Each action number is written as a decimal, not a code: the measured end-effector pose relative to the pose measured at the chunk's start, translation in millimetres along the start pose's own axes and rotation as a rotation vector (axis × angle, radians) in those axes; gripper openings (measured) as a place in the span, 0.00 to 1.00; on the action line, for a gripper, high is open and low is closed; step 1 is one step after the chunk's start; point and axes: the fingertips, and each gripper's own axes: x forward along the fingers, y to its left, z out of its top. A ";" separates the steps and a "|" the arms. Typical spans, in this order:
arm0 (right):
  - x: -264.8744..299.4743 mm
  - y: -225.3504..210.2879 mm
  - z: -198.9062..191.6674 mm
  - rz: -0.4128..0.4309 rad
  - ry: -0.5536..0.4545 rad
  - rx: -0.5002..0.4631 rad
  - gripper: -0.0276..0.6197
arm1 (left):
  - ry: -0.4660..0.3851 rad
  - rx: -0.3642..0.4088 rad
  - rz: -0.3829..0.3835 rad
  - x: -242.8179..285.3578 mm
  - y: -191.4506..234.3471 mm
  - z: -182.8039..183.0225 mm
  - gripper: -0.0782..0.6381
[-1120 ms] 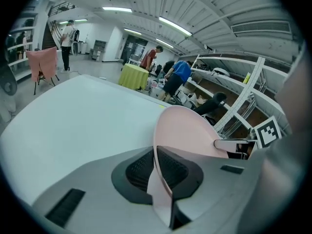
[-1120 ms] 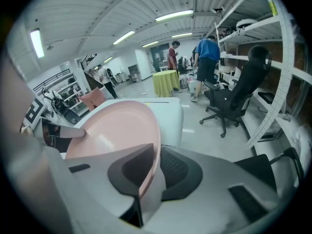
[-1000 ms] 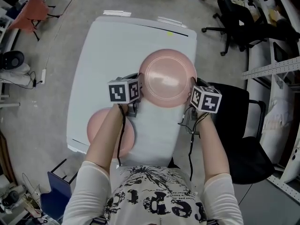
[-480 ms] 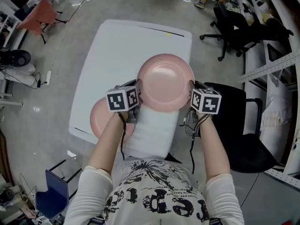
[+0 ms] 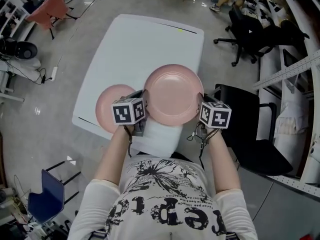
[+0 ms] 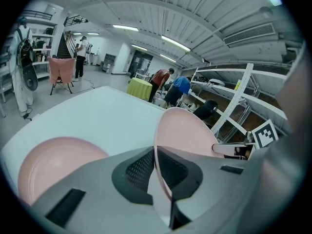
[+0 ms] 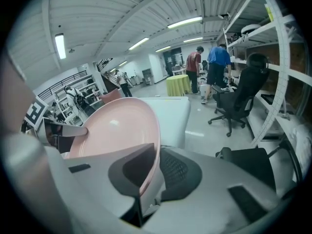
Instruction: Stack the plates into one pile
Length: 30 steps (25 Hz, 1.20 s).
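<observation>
Two grippers, one load: left gripper [image 5: 144,107] and right gripper [image 5: 201,109] are each clamped on opposite rims of the raised plate [image 5: 172,94], which is held roughly level above the counter [image 5: 145,39]. The second plate [image 5: 109,103] lies flat on the counter, left of the raised one and on the left gripper's side, partly hidden by its cube. My read on the next move: shift left, centre over it, lower.

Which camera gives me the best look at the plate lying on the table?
The head view: the table plate shows from above, near the table's left edge, its right side hidden behind the left gripper. The left gripper view shows only part of it; the right gripper view misses it.
</observation>
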 end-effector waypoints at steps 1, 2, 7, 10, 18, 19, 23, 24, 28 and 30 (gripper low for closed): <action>-3.5 3.7 -6.3 0.007 0.002 -0.003 0.10 | -0.004 -0.001 0.004 -7.0 0.3 -6.9 0.14; -5.9 7.4 -11.7 0.015 0.004 -0.007 0.10 | -0.009 -0.001 0.010 -13.2 0.9 -12.9 0.14; -12.0 23.7 -27.9 0.056 0.006 -0.032 0.10 | -0.034 0.000 0.053 -37.3 6.3 -28.3 0.14; -15.3 36.4 -33.8 0.054 0.004 -0.030 0.10 | -0.027 0.011 0.076 -49.9 13.4 -32.5 0.14; -6.3 84.0 -30.0 0.000 -0.005 -0.012 0.10 | -0.027 0.046 0.000 -60.8 59.4 -13.3 0.14; -2.3 90.8 -30.0 -0.012 -0.005 -0.004 0.10 | -0.020 0.050 -0.012 -59.9 67.9 -11.4 0.14; 13.7 135.8 -33.7 -0.051 -0.001 0.040 0.10 | 0.019 0.070 -0.068 -69.3 114.4 -1.3 0.14; 18.1 149.0 -36.2 -0.056 0.005 0.050 0.10 | 0.028 0.082 -0.080 -72.8 127.6 1.8 0.15; 37.6 196.2 -48.0 -0.063 0.024 0.084 0.10 | 0.064 0.123 -0.119 -83.3 174.8 10.4 0.15; 46.0 215.0 -52.8 -0.072 0.030 0.100 0.10 | 0.088 0.137 -0.123 -85.5 195.3 9.5 0.15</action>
